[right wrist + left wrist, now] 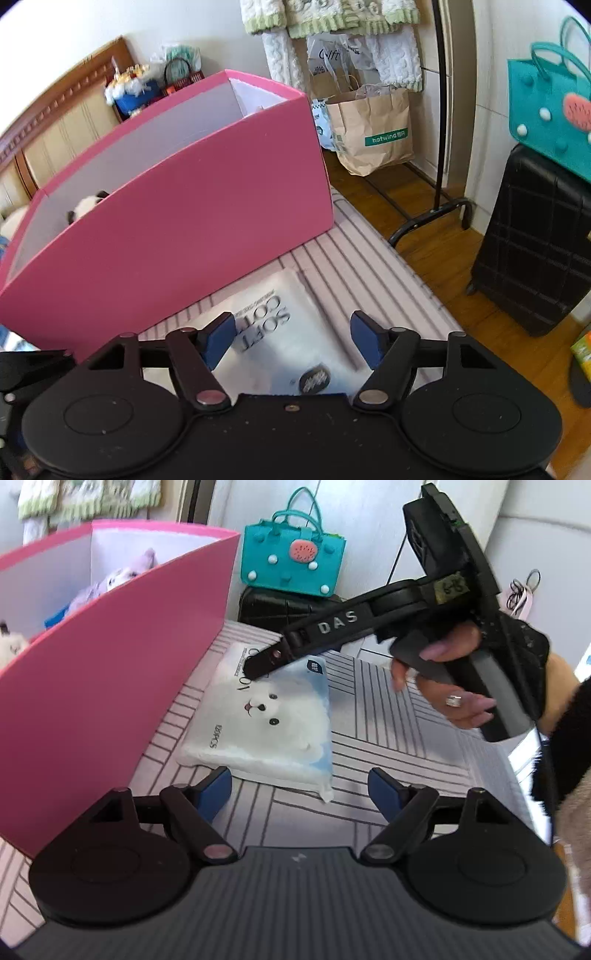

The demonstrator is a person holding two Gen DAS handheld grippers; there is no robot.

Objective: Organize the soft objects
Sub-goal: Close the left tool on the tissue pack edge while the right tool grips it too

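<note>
A white and blue soft tissue pack (266, 723) with a dog face lies flat on the striped mat, beside the pink box (122, 686). My left gripper (299, 792) is open just before the pack's near edge. My right gripper (293, 338) is open over the pack's far end (280, 332), jaws spread either side of the "SOFT" print; in the left wrist view its tip (264, 662) rests low over the pack. The pink box (177, 206) holds plush toys (122, 576), with a panda-like one showing in the right wrist view (86, 206).
A teal handbag (293, 559) sits on a black suitcase (532, 240) beyond the mat. A paper bag (373, 134) and clothes rack base (428, 218) stand on the wooden floor. The mat's edge (424, 291) runs right of the pack.
</note>
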